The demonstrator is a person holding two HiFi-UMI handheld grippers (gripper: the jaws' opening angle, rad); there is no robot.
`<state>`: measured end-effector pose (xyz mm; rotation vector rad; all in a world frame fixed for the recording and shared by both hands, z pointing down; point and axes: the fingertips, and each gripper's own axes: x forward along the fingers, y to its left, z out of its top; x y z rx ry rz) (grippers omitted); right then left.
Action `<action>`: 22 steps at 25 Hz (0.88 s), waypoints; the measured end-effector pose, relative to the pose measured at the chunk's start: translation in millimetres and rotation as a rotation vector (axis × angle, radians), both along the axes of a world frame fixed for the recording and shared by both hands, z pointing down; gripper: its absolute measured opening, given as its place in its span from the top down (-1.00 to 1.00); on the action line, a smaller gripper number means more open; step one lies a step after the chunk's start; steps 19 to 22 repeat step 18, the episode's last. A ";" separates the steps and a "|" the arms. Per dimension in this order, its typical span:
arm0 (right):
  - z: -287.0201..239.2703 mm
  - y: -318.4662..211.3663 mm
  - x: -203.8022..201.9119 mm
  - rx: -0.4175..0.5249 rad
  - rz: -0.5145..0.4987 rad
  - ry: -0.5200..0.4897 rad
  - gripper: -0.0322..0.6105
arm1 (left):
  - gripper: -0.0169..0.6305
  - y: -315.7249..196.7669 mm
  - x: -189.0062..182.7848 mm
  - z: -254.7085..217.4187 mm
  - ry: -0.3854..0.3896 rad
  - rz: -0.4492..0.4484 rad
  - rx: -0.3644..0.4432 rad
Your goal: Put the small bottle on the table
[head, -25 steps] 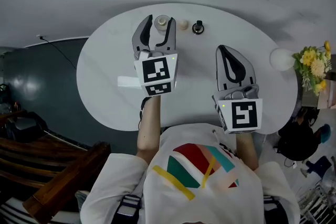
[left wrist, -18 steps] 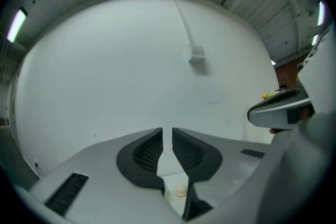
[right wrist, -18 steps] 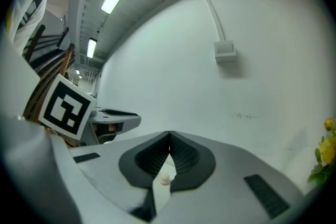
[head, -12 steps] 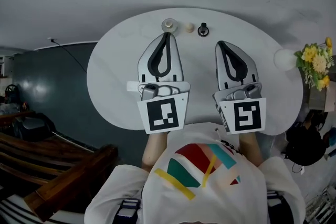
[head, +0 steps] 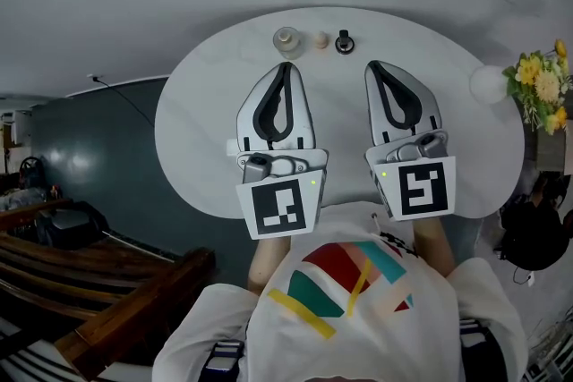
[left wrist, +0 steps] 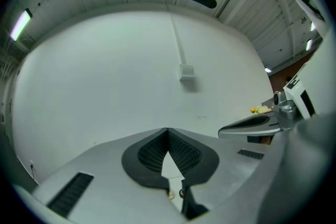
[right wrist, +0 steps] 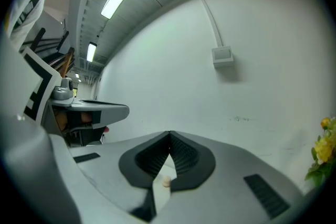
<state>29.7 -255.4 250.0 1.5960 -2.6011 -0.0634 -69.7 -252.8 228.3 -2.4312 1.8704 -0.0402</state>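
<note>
Two tongs, both clenched tip to tip on nothing: the left tongs [head: 286, 67] and right tongs [head: 375, 67] hang side by side over the white counter [head: 201, 130], well short of the small bottle [head: 286, 39]. Only the head view gives us that bottle, standing near the counter's far edge in a row with a beige knob [head: 320, 39] and a dark little thing [head: 345, 42]. Both gripper views lose it, since the tongs' own grey bodies cover most of the counter. We just catch the knob peeking through the gap under the shut tips, plus a wall box [right wrist: 223, 55] on a cable duct up the white wall. By the counter's right end we spot yellow flowers [head: 537, 94] and a white round thing [head: 488, 83].
</note>
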 end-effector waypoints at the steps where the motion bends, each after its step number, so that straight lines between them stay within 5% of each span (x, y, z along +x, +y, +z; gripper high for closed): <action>1: 0.4 0.7 0.8 -0.001 0.001 -0.001 0.86 | 0.90 0.1 -1.0 0.8 -0.002 -0.003 -0.002; 22: 9.9 9.7 0.6 -0.037 -0.006 0.021 0.87 | 0.90 6.4 -12.9 6.1 0.013 -0.014 -0.018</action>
